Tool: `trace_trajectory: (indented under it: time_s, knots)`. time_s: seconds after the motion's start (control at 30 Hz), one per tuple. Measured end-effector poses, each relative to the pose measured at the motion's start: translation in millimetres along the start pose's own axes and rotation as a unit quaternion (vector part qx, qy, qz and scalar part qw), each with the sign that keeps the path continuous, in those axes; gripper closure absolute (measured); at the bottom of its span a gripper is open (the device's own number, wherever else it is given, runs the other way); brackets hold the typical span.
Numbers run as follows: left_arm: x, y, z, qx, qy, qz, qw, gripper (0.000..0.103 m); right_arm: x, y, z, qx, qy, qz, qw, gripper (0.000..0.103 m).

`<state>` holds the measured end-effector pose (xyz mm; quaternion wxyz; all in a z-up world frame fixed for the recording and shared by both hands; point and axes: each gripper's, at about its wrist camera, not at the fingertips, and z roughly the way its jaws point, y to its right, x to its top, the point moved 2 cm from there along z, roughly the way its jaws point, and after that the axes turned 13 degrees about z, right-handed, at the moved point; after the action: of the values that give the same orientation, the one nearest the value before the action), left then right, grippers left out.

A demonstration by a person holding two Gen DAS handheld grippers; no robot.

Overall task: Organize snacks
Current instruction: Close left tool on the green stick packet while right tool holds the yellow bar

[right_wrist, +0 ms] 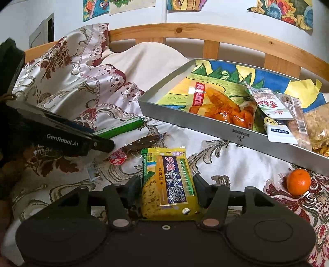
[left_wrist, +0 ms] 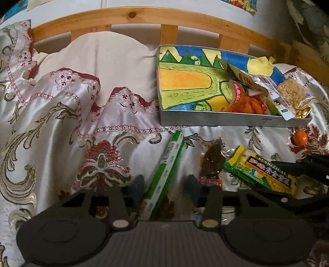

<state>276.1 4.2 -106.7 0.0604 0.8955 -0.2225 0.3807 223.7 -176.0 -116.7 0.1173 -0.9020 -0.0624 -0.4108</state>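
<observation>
A long green and white packet (left_wrist: pixel 164 176) lies on the bedspread between the open fingers of my left gripper (left_wrist: pixel 164 184); it also shows in the right wrist view (right_wrist: pixel 121 127). A yellow cracker packet (right_wrist: pixel 170 180) sits between the fingers of my right gripper (right_wrist: pixel 167 184), which close around its sides; it also shows in the left wrist view (left_wrist: pixel 261 170). A brown snack packet (left_wrist: pixel 211 162) lies between the two. A grey tray (left_wrist: pixel 216 120) with a colourful drawing holds several snack packets. An orange (right_wrist: pixel 298 181) lies by the tray.
The ornate satin bedspread (left_wrist: pixel 61 127) is bunched in folds on the left. A wooden headboard (left_wrist: pixel 144 16) runs behind the tray. The left gripper body (right_wrist: pixel 61 131) reaches in from the left of the right wrist view.
</observation>
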Motion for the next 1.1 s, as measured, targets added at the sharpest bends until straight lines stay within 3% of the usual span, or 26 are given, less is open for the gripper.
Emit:
trace_trajectory:
  time_s: [0.07, 0.13, 0.23, 0.37, 0.53, 0.77, 0.83, 0.9, 0.97, 1.1]
  knots:
    - [1, 1, -2, -0.003, -0.006, -0.006, 1.0000, 0.069, 0, -1, -1, -0.006, 0.001, 0.000, 1.000, 0.051]
    - [2, 3, -4, -0.016, -0.018, -0.011, 0.9997, 0.084, 0, -1, -3, -0.005, -0.002, 0.003, 1.000, 0.051]
    - [4, 7, -6, -0.040, -0.038, -0.019, 0.9983, 0.084, -2, -6, -8, -0.003, -0.005, -0.003, 1.000, 0.052]
    - [4, 6, -2, -0.038, -0.044, -0.027, 0.9980, 0.083, -5, -12, -8, 0.002, -0.006, -0.012, 1.000, 0.051]
    - [3, 4, 2, -0.039, -0.036, -0.041, 0.9978, 0.073, -4, -14, -2, 0.006, -0.006, -0.004, 1.000, 0.042]
    - [5, 9, 3, -0.026, -0.034, -0.033, 0.9985, 0.072, -7, -21, 6, -0.003, -0.001, -0.007, 1.000, 0.034]
    - [4, 9, 3, -0.022, -0.036, -0.034, 0.9985, 0.077, -7, -22, 5, -0.006, 0.001, -0.009, 1.000, 0.035]
    - [5, 11, 1, -0.017, -0.039, -0.031, 0.9986, 0.084, -7, -21, 5, -0.007, 0.002, -0.006, 1.000, 0.045]
    - [5, 10, 0, -0.019, -0.044, -0.037, 0.9982, 0.084, -6, -20, 3, -0.011, 0.003, -0.002, 1.000, 0.052]
    - [6, 9, -5, -0.037, -0.066, -0.071, 0.9945, 0.085, -5, -21, -3, -0.014, -0.006, -0.011, 1.000, 0.053]
